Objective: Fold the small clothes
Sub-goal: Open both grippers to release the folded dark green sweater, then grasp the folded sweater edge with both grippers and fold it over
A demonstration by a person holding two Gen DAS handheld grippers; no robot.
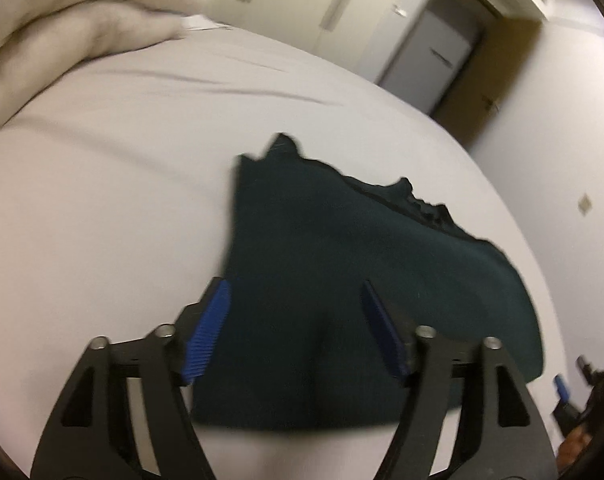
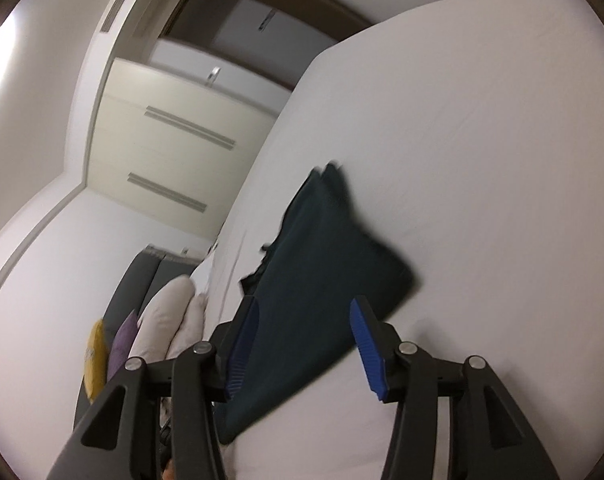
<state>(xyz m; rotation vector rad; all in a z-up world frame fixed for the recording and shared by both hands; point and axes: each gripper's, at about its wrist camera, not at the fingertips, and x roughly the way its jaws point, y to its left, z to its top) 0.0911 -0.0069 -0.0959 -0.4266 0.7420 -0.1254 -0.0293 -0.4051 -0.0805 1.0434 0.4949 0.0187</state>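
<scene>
A small dark green garment (image 1: 342, 280) lies folded flat on the white bed sheet (image 1: 122, 180). My left gripper (image 1: 296, 320) is open, its blue pads on either side of the garment's near part, just above it. In the right wrist view the same garment (image 2: 322, 280) lies on the sheet (image 2: 482, 160). My right gripper (image 2: 306, 340) is open over the garment's near edge and holds nothing. The right gripper also shows at the left view's right edge (image 1: 562, 388).
A beige duvet (image 1: 62, 32) is bunched at the far left of the bed. Pillows (image 2: 162, 320) and a grey headboard (image 2: 134, 280) lie beyond the bed's edge. A cream wardrobe (image 2: 174, 148) and a door (image 1: 430, 52) stand behind.
</scene>
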